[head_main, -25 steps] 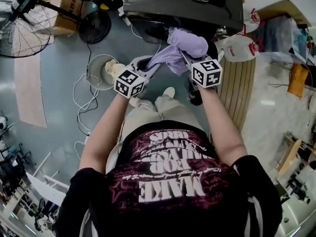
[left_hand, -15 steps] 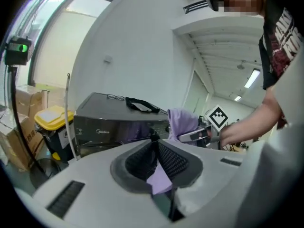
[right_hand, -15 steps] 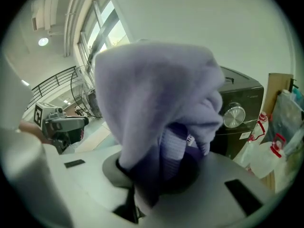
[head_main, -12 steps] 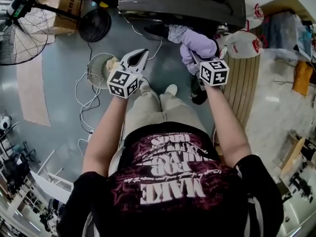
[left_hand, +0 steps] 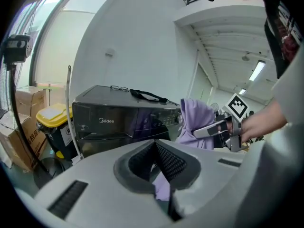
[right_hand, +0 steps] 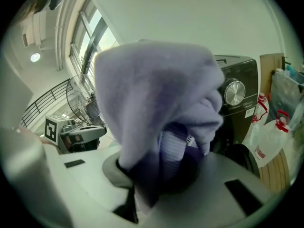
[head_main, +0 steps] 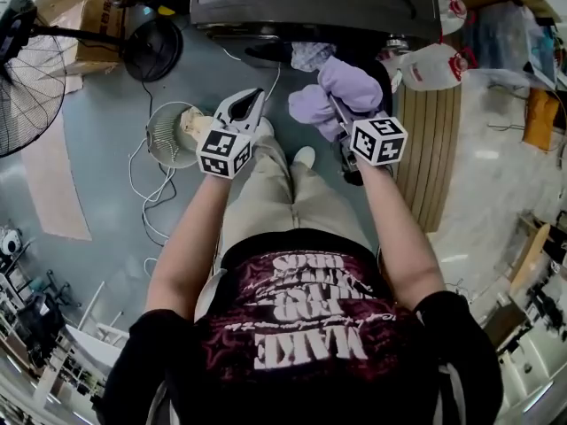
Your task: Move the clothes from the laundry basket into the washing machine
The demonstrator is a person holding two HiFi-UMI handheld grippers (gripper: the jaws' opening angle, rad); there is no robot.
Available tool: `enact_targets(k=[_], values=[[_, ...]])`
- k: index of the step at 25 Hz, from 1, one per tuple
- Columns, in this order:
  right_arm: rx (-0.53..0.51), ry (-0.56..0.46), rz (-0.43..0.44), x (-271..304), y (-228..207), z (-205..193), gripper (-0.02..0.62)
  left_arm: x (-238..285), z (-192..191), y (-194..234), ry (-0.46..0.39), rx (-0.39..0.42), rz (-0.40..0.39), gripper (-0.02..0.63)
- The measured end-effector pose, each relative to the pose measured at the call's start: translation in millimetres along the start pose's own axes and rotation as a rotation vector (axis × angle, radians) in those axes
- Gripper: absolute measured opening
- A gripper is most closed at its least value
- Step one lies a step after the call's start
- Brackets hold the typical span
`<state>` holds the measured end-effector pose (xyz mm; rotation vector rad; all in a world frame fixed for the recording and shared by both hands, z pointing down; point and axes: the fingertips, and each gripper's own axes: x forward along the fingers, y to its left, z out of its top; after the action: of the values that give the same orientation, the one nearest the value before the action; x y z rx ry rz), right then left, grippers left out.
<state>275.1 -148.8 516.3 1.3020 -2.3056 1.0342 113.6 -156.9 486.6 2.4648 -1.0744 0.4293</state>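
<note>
Lavender garment is clamped in the right gripper at twelve o'clock of the head view, before the "Midea"-badged washing machine. The left gripper, its jaws just closed, is pressed together on nothing.

We get bright daylight from the windows, heavy fisheye edges, dark corners, close-up cloth blurred.

The bunched lavender fleece garment covers the jaw tips of the right gripper. The dark grey washing machine runs off the head view's top edge, its door opening hidden.
</note>
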Motion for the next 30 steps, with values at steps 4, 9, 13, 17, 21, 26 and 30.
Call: enact_targets(k=[4,9,13,17,21,26,30], values=[[0.027,-0.001,-0.011,14.1,-7.2,-1.2,0.075,25.5,-6.9,10.3,0.017,0.001,-0.028,0.005],[0.022,-0.005,-0.013,35.1,-21.3,-3.1,0.075,55.8,-5.1,23.4,0.021,0.027,-0.039,0.005],[0.051,-0.022,-0.018,50.6,-27.1,-9.5,0.075,69.1,-11.4,28.0,0.035,0.06,-0.063,0.005],[0.072,-0.017,-0.011,65.3,-27.3,-22.9,0.075,75.9,-25.0,34.3,0.038,0.037,-0.065,0.005],[0.09,-0.005,-0.008,77.4,-35.2,-37.1,0.075,86.2,-37.8,40.2,0.031,0.001,-0.06,0.005],[0.103,0.013,-0.017,95.1,-52.6,-56.3,0.075,98.6,-47.9,49.6,-0.002,-0.062,-0.033,0.005],[0.101,0.026,-0.016,113.6,-58.6,-70.3,0.075,105.2,-62.3,52.4,0.0,-0.029,-0.037,0.005]])
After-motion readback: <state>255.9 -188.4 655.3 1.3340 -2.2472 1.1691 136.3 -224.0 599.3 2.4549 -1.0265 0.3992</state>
